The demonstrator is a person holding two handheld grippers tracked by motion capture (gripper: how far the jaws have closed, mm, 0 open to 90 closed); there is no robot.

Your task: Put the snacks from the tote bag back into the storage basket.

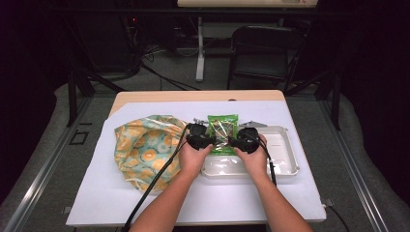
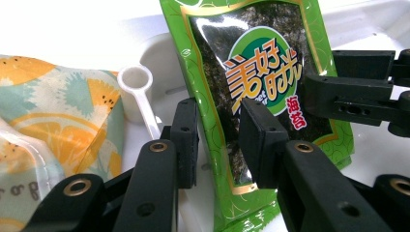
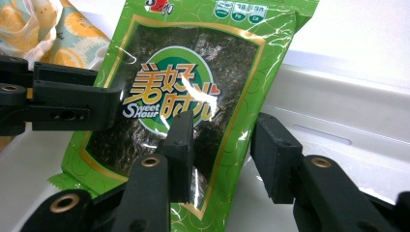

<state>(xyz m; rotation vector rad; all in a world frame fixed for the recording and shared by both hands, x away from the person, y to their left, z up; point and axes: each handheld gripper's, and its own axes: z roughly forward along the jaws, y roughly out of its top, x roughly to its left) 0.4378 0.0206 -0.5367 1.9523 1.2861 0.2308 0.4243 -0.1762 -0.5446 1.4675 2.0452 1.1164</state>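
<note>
High view: a person stands at a white-covered table point(image 1: 145, 203), forearms reaching in from the near edge, one black two-jaw gripper in each hand.
Packet: a green seaweed snack packet point(image 1: 223, 133) sits between the two grippers, over the far left part of a white plastic tray point(image 1: 285, 164).
Left gripper: the left gripper point(image 2: 220, 142) straddles the packet's left edge with its jaws part open; I see a gap beside the left jaw, so the pads do not appear to press.
Right gripper: the right gripper point(image 3: 223, 152) straddles the packet's opposite edge, jaws also part open with a clear gap at the right jaw; it seems to grip nothing.
Bag: a cloth bag point(image 1: 145, 147) printed with orange fruit slices lies slumped on the table, just left of the tray.
Scoop: a small white plastic scoop point(image 2: 138, 94) lies between the bag and the packet.
Done so far: judging by how things lie, the packet is out of the bag and brought to the tray.
Left to do: both grippers look to be letting go; whether the packet rests flat or leans on the tray rim I cannot tell.
Hard to make out: the packet's lower edge is hidden behind the jaws, the bag's opening is not visible, and the room beyond the table is dark.
</note>
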